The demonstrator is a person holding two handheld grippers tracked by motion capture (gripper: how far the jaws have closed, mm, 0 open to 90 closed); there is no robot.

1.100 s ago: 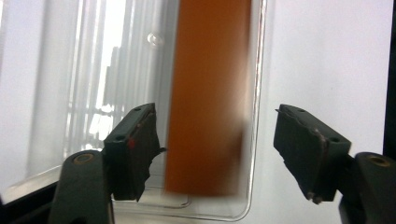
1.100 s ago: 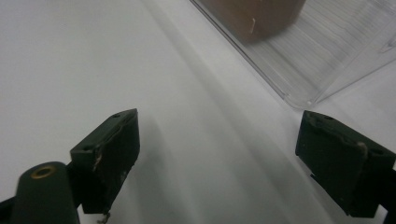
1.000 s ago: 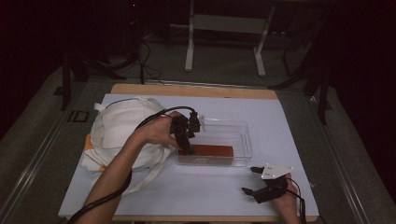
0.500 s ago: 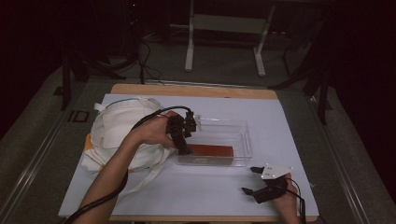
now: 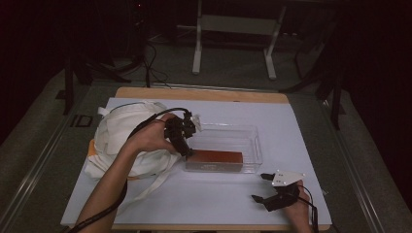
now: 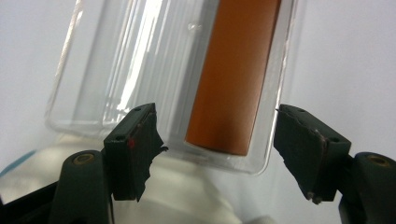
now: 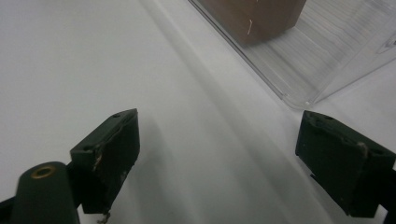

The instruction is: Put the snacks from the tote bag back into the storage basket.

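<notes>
A white sheet covers the worktop [image 5: 209,204], whose wooden far edge shows bare; the room around it is dark, with grey floor, cables and a white frame stand [image 5: 233,29] beyond. Mid-worktop, the clear tray [image 5: 250,143] holds an orange-brown block [image 5: 216,158] along its near wall. The left hand-held gripper [image 5: 187,151], jaws apart, hovers at the tray's left end, beside a white cloth bag [image 5: 121,136]. The right hand-held gripper [image 5: 260,189] rests near the near right corner, jaws apart.
</notes>
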